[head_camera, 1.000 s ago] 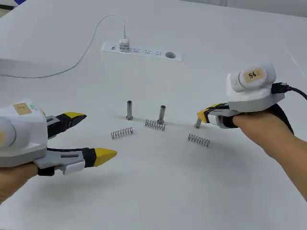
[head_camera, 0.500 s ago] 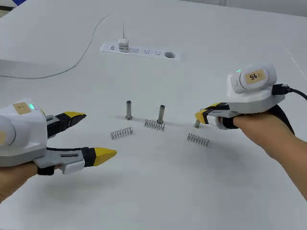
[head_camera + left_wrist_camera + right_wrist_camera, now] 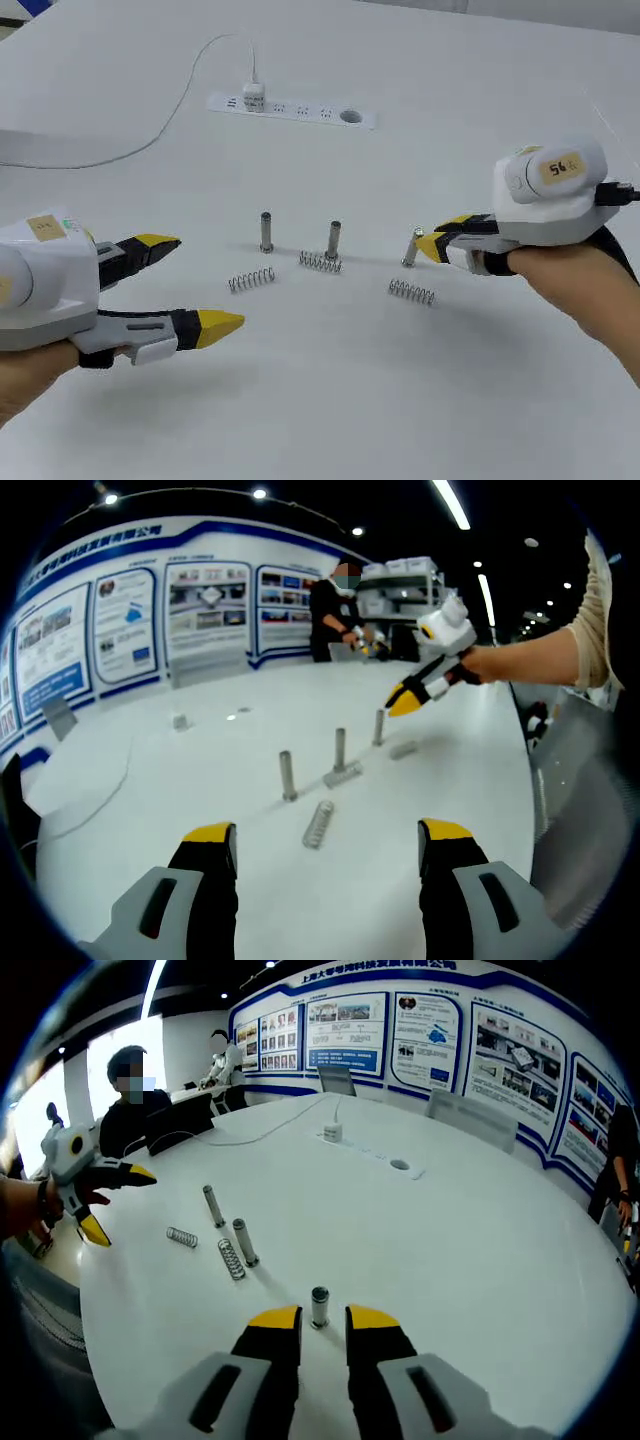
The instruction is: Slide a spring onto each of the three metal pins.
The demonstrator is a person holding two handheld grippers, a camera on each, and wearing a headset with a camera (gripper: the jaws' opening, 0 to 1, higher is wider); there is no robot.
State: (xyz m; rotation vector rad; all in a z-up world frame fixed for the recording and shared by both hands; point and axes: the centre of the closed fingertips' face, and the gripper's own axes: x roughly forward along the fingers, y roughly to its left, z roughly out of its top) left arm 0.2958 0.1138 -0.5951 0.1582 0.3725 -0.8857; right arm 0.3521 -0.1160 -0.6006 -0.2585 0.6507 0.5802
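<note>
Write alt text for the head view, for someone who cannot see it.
Three metal pins stand upright on a white table, with three springs lying loose beside them. The right hand-held gripper points at the rightmost pin; the left hand-held gripper hangs open at lower left.

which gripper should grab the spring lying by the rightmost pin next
Right. The right gripper hovers just beside the rightmost pin, with that spring lying near its tips; the left gripper, open, is far across the table.
</note>
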